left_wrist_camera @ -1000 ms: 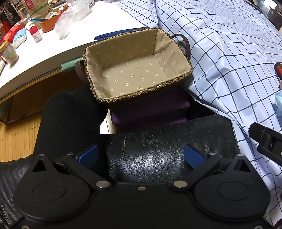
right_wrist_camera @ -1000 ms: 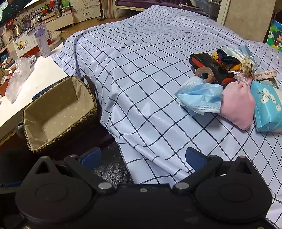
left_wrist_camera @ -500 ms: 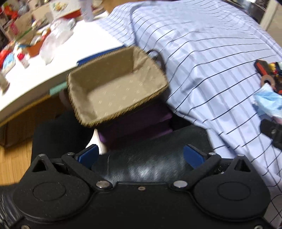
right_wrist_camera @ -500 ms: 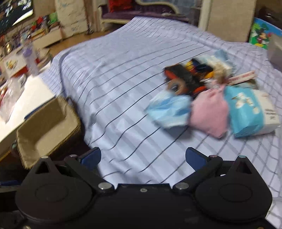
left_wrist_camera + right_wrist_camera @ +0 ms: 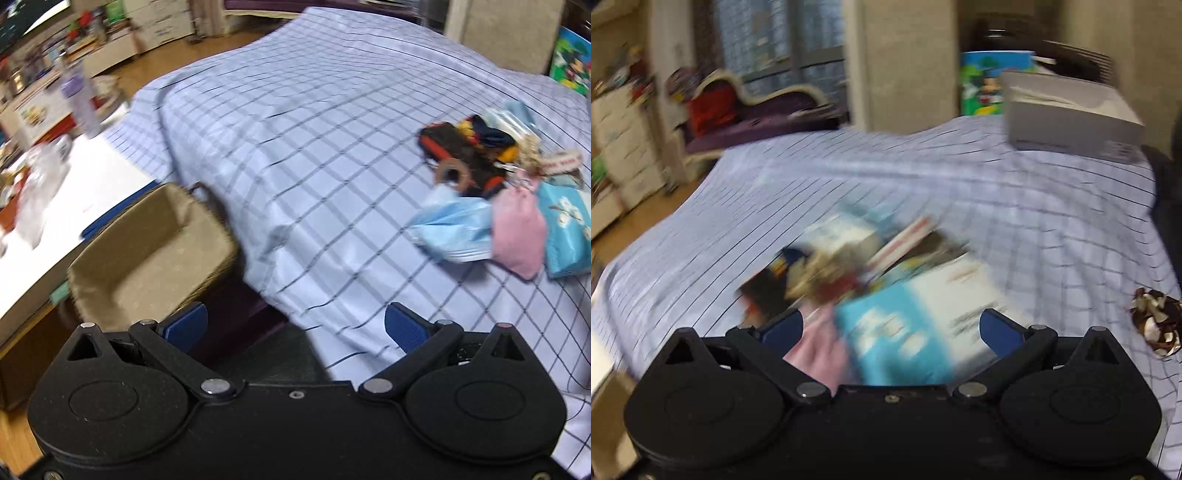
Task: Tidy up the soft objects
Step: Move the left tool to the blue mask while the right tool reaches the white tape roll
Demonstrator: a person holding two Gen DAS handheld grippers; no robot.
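A woven basket (image 5: 155, 254) with a beige cloth lining stands empty at the left of the left wrist view, beside the checked bedsheet (image 5: 314, 155). On the sheet at the right lie a blue face mask (image 5: 454, 229), a pink pouch (image 5: 517, 236) and a blue tissue pack (image 5: 569, 229). My left gripper (image 5: 295, 325) is open and holds nothing. In the blurred right wrist view my right gripper (image 5: 890, 328) is open just over the tissue pack (image 5: 916, 325) and the pink pouch (image 5: 820, 350).
A black and orange tool with a tape roll (image 5: 454, 173) and small bits lie behind the mask. A white table (image 5: 66, 206) with clutter stands left of the basket. A grey box (image 5: 1067, 114) and a brown bow (image 5: 1156, 321) rest on the bed.
Both grippers have swung right, away from the basket and towards the pile on the bed. The right gripper has come close over the tissue pack and pink pouch.
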